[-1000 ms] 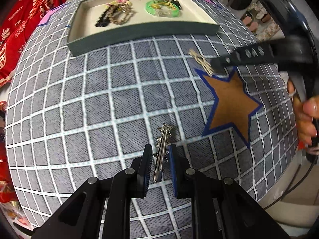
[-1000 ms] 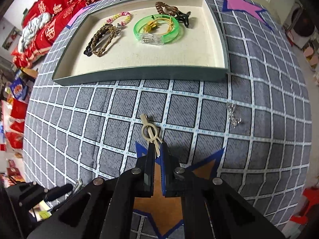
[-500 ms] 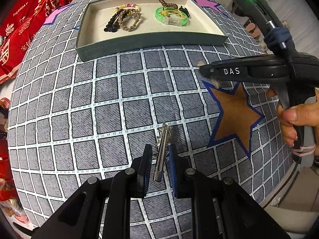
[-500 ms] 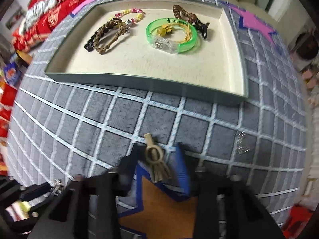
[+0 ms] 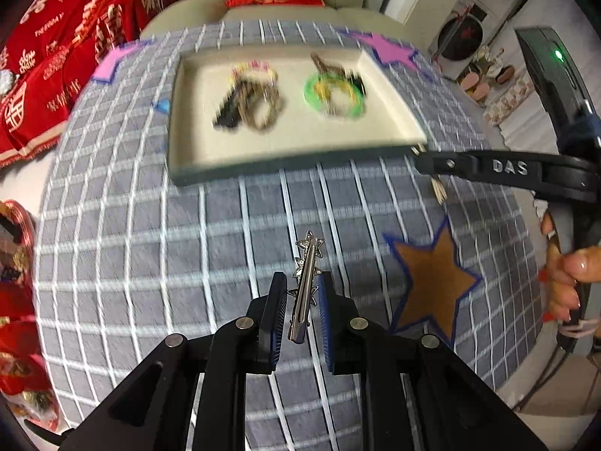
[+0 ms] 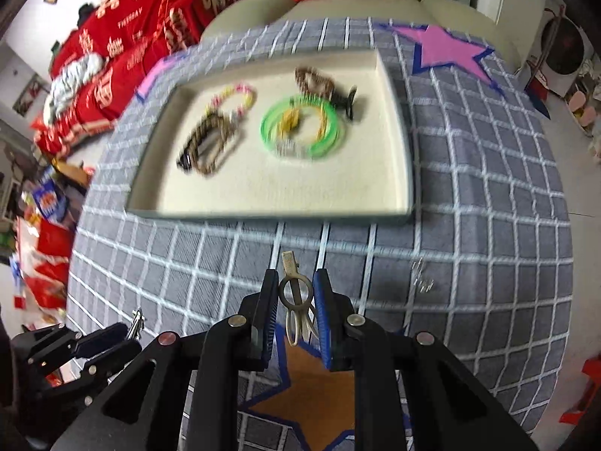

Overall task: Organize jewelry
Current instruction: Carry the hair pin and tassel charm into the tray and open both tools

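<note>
The left gripper (image 5: 302,298) has its jaws narrowed onto a silver metal hair clip set with little stars (image 5: 305,282), lifted clear of the grey grid-patterned cloth (image 5: 150,263). The right gripper (image 6: 295,302) is pinched on a beige loop-shaped hair clip (image 6: 295,297), also raised. At twelve o'clock from both lies the shallow cream-lined tray (image 6: 394,210), holding a translucent green bangle (image 6: 302,127) and braided brown bracelets (image 6: 208,143). A small silver trinket (image 6: 420,278) rests on the cloth at three o'clock of the right gripper.
</note>
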Demonstrator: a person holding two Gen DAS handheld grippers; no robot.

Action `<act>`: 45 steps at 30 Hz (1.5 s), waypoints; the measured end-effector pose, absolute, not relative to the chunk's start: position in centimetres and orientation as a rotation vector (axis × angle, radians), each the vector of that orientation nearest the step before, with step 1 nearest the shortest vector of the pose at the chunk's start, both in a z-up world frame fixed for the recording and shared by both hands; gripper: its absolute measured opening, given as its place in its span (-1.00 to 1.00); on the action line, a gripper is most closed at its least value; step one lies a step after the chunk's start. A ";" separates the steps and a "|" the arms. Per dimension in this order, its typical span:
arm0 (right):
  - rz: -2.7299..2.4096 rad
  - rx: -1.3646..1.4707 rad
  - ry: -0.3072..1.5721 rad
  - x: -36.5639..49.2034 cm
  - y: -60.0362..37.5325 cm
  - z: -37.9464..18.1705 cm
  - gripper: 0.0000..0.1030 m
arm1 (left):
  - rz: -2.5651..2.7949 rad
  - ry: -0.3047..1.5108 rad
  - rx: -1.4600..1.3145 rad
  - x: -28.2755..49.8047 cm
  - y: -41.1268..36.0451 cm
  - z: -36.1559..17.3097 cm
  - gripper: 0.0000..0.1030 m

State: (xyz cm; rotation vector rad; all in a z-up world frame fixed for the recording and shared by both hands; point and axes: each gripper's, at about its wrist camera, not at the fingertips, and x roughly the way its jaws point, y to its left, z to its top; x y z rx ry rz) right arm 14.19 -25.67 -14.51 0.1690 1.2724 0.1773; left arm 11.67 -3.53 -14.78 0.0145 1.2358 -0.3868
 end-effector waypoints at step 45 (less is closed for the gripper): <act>0.104 0.251 1.344 26.9 -22.9 -22.3 -0.58 | -0.242 1.222 0.144 27.0 -6.6 -21.1 -0.51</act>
